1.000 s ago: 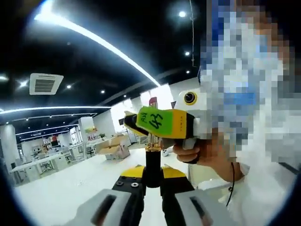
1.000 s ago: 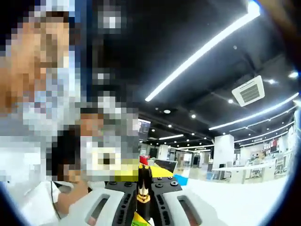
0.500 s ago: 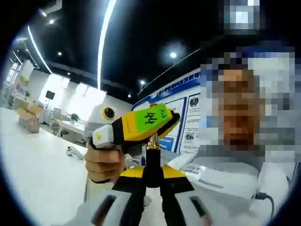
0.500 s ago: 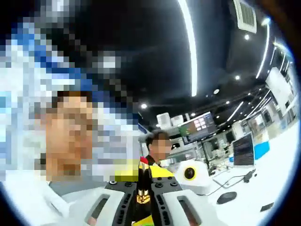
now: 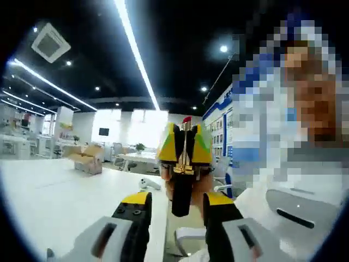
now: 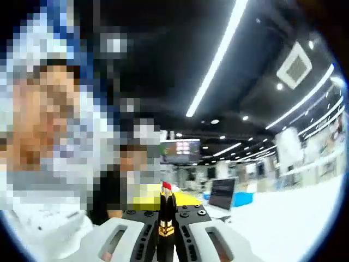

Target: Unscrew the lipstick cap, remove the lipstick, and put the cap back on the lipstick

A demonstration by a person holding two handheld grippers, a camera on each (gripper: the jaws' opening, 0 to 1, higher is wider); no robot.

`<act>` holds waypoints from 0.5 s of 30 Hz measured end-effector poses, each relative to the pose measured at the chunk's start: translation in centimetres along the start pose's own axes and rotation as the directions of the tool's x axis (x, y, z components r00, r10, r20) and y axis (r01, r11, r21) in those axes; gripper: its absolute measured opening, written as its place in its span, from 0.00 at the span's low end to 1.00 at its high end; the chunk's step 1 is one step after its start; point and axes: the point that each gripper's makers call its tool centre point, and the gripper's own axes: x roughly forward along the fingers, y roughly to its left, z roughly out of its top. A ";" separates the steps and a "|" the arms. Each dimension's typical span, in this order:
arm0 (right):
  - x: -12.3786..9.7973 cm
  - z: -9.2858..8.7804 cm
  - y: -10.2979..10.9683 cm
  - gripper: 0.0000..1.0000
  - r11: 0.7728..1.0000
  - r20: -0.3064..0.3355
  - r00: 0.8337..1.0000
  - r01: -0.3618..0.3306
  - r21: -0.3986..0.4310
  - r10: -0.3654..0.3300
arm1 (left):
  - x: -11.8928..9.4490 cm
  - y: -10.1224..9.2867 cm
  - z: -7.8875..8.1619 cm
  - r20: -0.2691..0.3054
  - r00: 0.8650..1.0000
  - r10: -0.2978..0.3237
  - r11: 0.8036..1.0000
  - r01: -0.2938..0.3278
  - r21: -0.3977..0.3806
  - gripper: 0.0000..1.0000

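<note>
Left gripper view: the left gripper (image 5: 177, 204) has its jaws apart, the lipstick (image 5: 182, 180) between them, untouched, held by the right gripper (image 5: 184, 146). Right gripper view: the right gripper (image 6: 166, 219) is clamped on the upright lipstick (image 6: 166, 218), red tip exposed.

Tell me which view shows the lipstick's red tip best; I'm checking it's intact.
The right gripper view: the red tip stands close above the gold band, between the right gripper. In the left gripper view the tip is farther and smaller.
</note>
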 end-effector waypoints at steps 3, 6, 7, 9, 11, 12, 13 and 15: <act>-0.2 0.1 -1.2 0.06 0.994 -0.014 0.997 0.072 -0.083 -0.073 | 0.0 1.4 0.2 -0.007 0.995 0.101 0.991 -0.100 0.085 0.43; -0.3 0.2 -1.9 0.06 0.978 -0.014 0.991 0.126 -0.166 -0.130 | 0.0 2.2 0.2 -0.010 0.984 0.177 0.971 -0.173 0.164 0.43; -0.3 0.2 -2.0 0.06 0.976 -0.013 0.991 0.130 -0.174 -0.135 | 0.0 2.3 0.3 -0.010 0.983 0.185 0.968 -0.180 0.174 0.43; -0.4 0.2 -2.2 0.06 0.963 -0.007 0.987 0.157 -0.218 -0.162 | -0.1 2.9 0.8 0.016 0.969 0.247 0.940 -0.244 0.240 0.43; -0.3 0.3 -2.1 0.06 0.956 -0.002 0.986 0.163 -0.243 -0.168 | -0.1 3.1 1.2 0.040 0.961 0.272 0.925 -0.273 0.265 0.41; -0.3 0.3 -2.1 0.06 0.955 0.000 0.986 0.164 -0.249 -0.169 | -0.1 3.0 1.3 0.048 0.959 0.280 0.918 -0.282 0.281 0.39; -0.2 0.4 -2.0 0.06 0.952 0.007 0.986 0.165 -0.257 -0.169 | 0.0 3.0 1.4 0.053 0.957 0.285 0.910 -0.287 0.298 0.38; -0.1 0.5 -1.9 0.06 0.950 0.018 0.986 0.164 -0.264 -0.165 | 0.1 2.8 1.5 0.059 0.955 0.291 0.898 -0.294 0.328 0.34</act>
